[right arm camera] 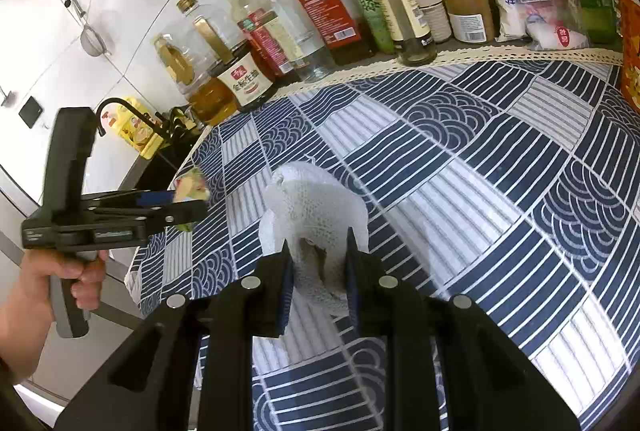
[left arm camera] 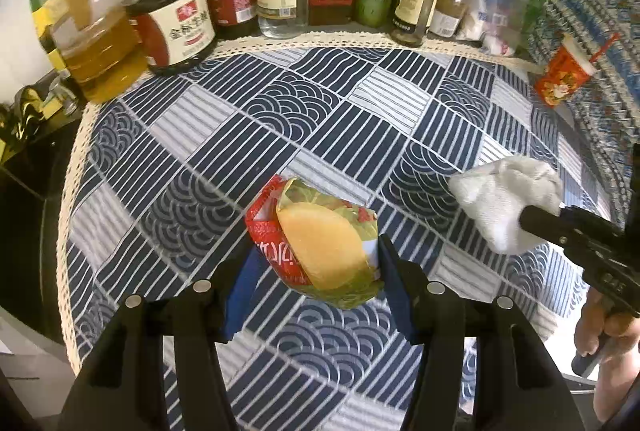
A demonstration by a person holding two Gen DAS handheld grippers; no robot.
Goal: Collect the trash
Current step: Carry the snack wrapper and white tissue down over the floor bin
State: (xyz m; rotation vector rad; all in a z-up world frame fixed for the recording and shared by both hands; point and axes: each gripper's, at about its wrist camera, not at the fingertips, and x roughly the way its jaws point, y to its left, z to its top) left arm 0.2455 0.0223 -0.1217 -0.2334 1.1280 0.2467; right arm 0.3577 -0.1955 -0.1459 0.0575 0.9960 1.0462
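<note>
both loaded for one trip, i'd guess: left gripper (left arm camera: 316, 263) clamps the snack wrapper (left arm camera: 320, 243) between its fingers, right gripper (right arm camera: 318, 255) pinches the crumpled paper towel (right arm camera: 316, 207) between its own, above the tablecloth (left arm camera: 360, 119).

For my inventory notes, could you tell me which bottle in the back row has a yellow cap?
The clear bottle with the red label, just behind the dark soy sauce jug; neighbouring caps are black or gold.
</note>
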